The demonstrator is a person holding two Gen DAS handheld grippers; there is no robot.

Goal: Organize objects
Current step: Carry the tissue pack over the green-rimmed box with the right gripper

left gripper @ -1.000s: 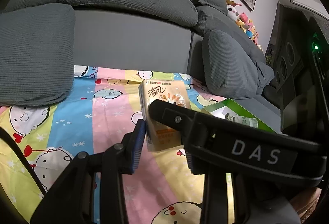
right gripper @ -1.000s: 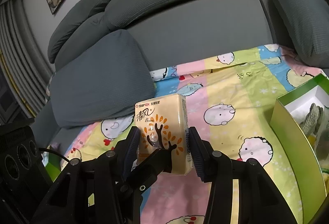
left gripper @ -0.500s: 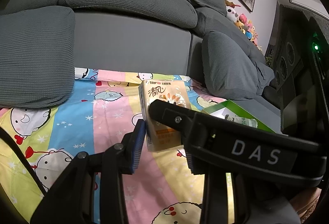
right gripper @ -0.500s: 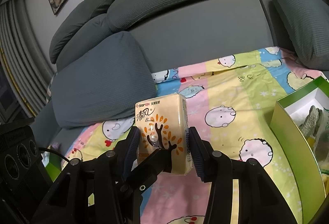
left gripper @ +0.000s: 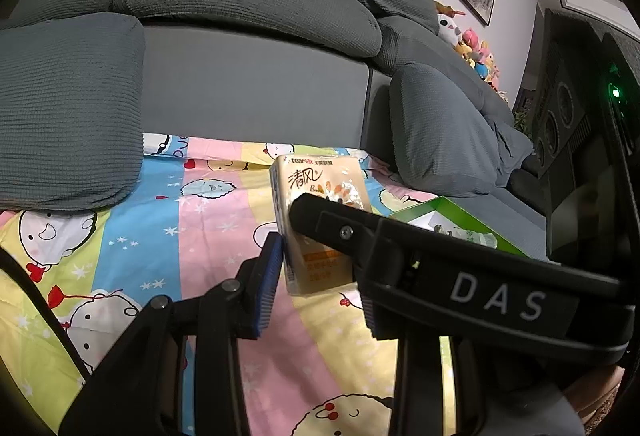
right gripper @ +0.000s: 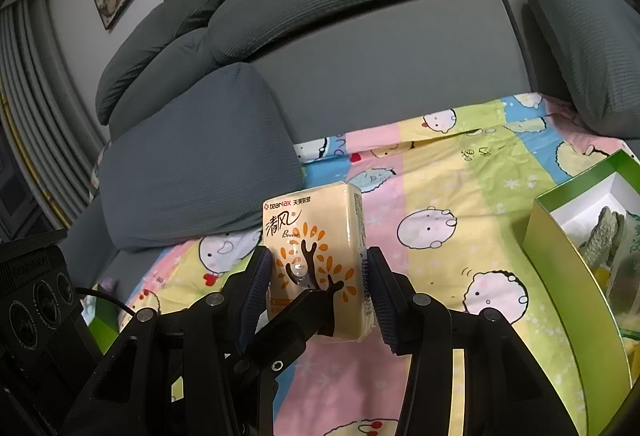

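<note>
A cream tissue pack (left gripper: 316,196) with orange leaf print is held upright above the cartoon-print sheet (left gripper: 208,220). My left gripper (left gripper: 320,276) is shut on it; its blue left pad (left gripper: 270,276) presses the pack's edge, while its other pad is hidden behind the right gripper's black body, marked DAS, which crosses in front. In the right wrist view my right gripper (right gripper: 318,276) clamps the same tissue pack (right gripper: 316,220) by its two narrow sides. One finger (right gripper: 304,312) of the left gripper lies across the printed face.
An open green box (right gripper: 560,256) with a white inside and a grey-green item (right gripper: 604,236) stands on the sheet to the right. Grey sofa cushions (left gripper: 68,108) ring the sheet. Plush toys (left gripper: 476,48) sit far right. A black speaker (right gripper: 36,300) is at left.
</note>
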